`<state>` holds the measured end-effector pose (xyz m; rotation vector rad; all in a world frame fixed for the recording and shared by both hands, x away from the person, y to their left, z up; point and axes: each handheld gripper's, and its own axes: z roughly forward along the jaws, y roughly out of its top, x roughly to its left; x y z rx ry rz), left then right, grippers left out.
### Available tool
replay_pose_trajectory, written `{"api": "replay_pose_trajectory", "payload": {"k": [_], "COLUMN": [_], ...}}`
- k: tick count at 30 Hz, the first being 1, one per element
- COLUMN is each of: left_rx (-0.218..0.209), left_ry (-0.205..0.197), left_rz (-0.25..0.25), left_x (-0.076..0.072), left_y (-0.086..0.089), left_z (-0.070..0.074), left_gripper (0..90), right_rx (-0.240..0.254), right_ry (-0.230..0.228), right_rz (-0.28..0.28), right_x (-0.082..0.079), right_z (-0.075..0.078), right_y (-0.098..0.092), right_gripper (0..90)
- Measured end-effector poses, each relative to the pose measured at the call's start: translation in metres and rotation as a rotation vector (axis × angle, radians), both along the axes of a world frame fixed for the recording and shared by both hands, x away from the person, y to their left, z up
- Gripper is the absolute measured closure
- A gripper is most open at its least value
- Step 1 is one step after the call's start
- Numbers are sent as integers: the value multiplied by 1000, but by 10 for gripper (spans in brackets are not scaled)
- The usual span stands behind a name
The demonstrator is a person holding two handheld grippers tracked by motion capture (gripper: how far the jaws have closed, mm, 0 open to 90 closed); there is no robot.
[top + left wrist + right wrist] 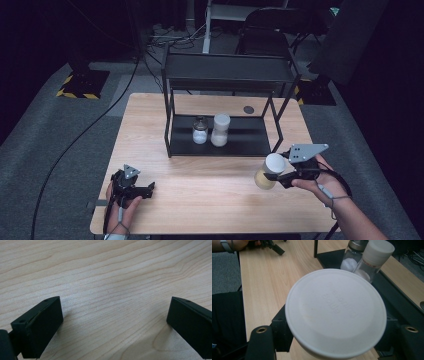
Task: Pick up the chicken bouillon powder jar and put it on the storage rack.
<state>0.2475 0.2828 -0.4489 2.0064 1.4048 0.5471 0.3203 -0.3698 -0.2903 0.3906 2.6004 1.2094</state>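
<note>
My right gripper (pixel 278 172) is shut on a jar (pixel 269 171) with a white lid (pixel 335 312) and yellowish contents. It holds the jar slightly tilted near the table's front right, just in front of the rack's right leg. In the right gripper view the black fingers (pixel 282 332) sit on both sides below the lid. My left gripper (pixel 147 190) rests low at the front left of the wooden table (pixel 210 195). Its jaws stand wide apart over bare wood (pixel 115 322), with nothing between them.
A black two-tier rack (pixel 250 140) stands mid-table. On its lower shelf are a small metal-lidded glass jar (pixel 200 131) of white powder and a taller white-lidded jar (pixel 220 130), both visible in the right gripper view (pixel 352 257), (pixel 374 257). A small dark disc (pixel 248 109) lies behind the rack.
</note>
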Motion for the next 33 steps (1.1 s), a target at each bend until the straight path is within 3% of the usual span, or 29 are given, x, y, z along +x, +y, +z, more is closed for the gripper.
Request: {"api": "replay_pose_trajectory", "payload": {"k": [33], "left_rx": [-1], "left_ry": [0], "left_rz": [10], "left_x": [0], "left_y": [-1], "left_z": [0], "left_gripper": [5], "right_rx": [25], "right_ry": [-1], "right_rz": [-59], "right_x": [90], "right_z": [27], "right_y": [18], "right_gripper": [336]}}
